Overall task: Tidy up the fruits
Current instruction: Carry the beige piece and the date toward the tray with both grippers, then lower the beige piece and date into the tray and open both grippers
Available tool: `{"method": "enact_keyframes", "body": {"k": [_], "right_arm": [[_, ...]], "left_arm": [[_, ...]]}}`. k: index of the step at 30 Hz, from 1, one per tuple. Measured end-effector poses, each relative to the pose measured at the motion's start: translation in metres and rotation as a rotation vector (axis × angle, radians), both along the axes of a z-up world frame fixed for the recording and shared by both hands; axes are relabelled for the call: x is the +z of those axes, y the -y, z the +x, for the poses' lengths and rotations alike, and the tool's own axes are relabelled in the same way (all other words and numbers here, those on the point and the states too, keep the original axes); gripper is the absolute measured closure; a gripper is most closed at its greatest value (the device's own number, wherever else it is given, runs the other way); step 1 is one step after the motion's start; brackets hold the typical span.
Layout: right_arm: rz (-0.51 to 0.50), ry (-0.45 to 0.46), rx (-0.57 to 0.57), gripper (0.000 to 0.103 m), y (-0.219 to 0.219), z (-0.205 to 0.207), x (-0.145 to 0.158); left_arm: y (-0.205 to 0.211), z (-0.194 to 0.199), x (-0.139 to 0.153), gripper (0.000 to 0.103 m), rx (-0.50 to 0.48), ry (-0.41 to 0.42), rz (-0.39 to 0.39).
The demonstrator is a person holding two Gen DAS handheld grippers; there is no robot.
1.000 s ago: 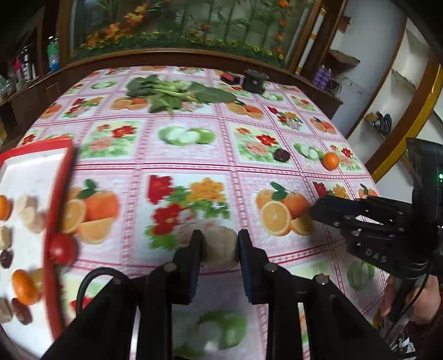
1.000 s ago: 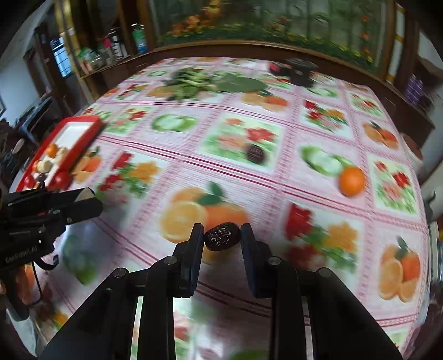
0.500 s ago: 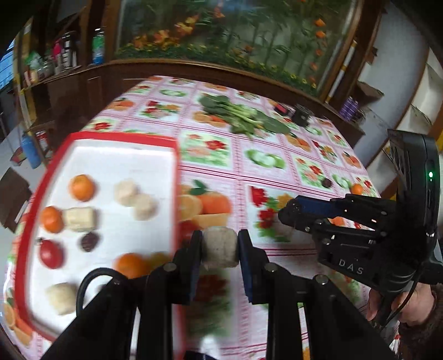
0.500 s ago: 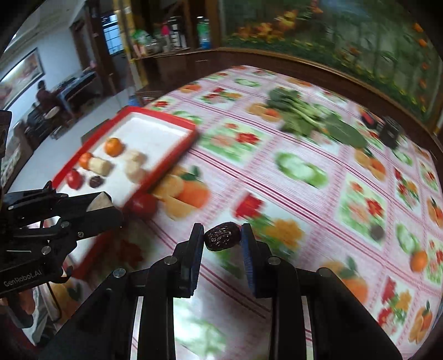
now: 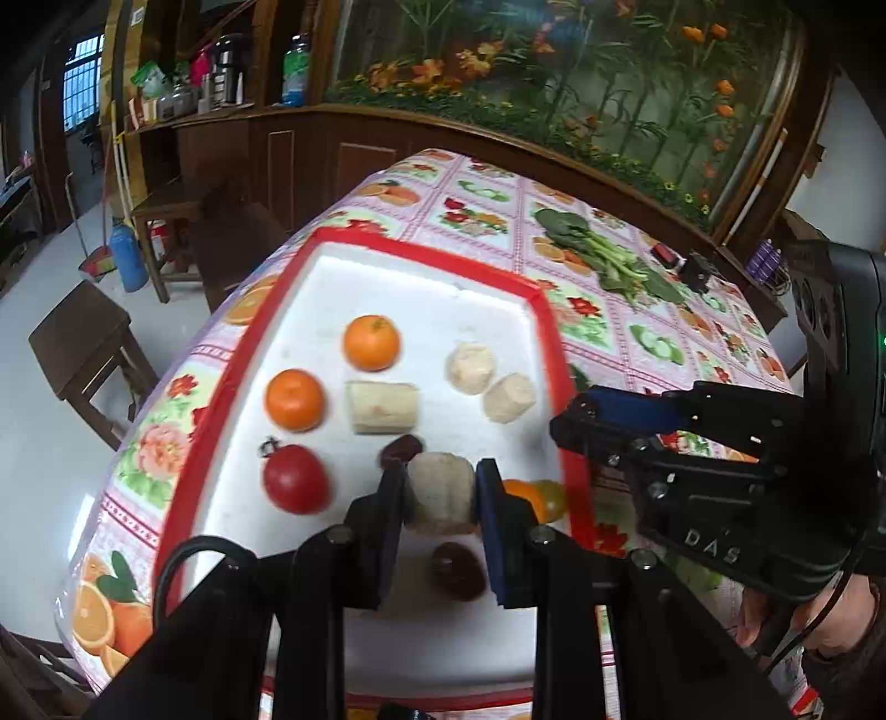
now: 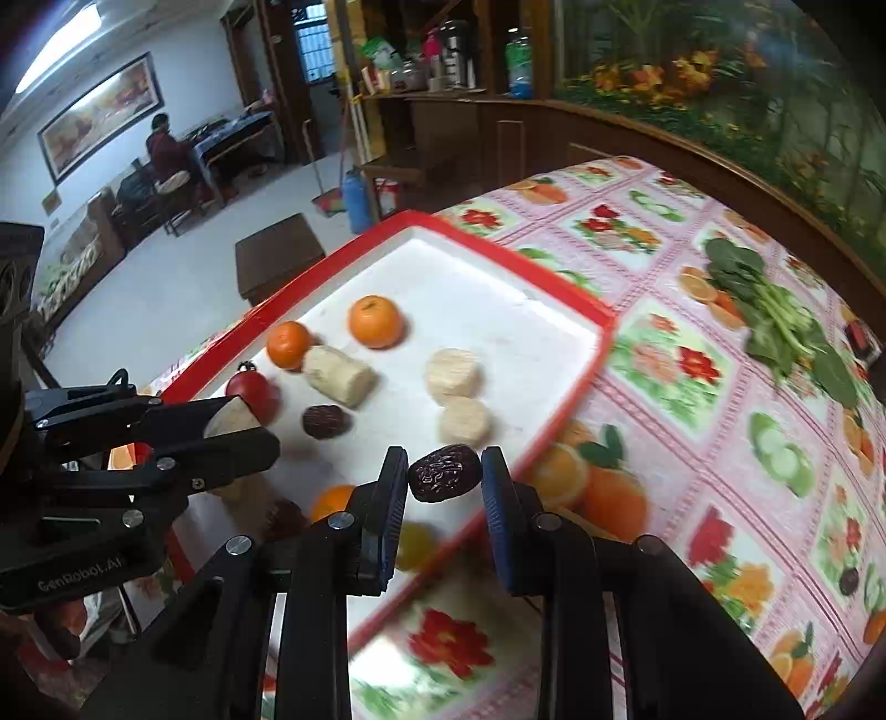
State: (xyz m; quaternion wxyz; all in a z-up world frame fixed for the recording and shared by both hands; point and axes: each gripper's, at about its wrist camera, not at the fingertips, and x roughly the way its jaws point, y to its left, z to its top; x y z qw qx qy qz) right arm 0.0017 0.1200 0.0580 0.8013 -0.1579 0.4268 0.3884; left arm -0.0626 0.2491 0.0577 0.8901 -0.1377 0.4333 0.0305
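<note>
**Soft daylight, motion blur near lens**

Even, fairly bright light; glare on the white tray (image 5: 421, 288) far end. Tablecloth print nearest the tray's near edge smears. Heavy fisheye bending and dark vignette at corners. Window (image 6: 315, 39) beyond tray blown out.

text 1: "DAS" in pale raised letters on the black body of the right hand-held gripper (image 5: 570, 422), left wrist view | text 2: "GenRobot.AI" in grey on the black body of the left hand-held gripper (image 6: 252, 429), right wrist view (lower left corner) | other labels: bottles on shelf too small to read
</note>
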Motion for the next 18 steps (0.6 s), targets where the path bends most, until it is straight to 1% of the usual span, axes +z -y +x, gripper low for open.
{"method": "enact_keyframes", "body": {"k": [6, 11, 18], "right_arm": [[-0.014, -0.034, 0.023, 0.077, -0.023, 0.001, -0.016], [-0.012, -0.067, 0.014, 0.077, -0.027, 0.008, -0.024], [-0.035, -0.079, 0.006, 0.077, -0.030, 0.012, -0.032]], "left_arm": [[-0.012, 0.002, -0.010, 0.075, 0.007, -0.029, -0.002], [-0.015, 0.006, -0.018, 0.075, -0.001, -0.051, 0.000], [-0.016, 0.011, -0.030, 0.075, -0.003, -0.088, 0.009]]}}
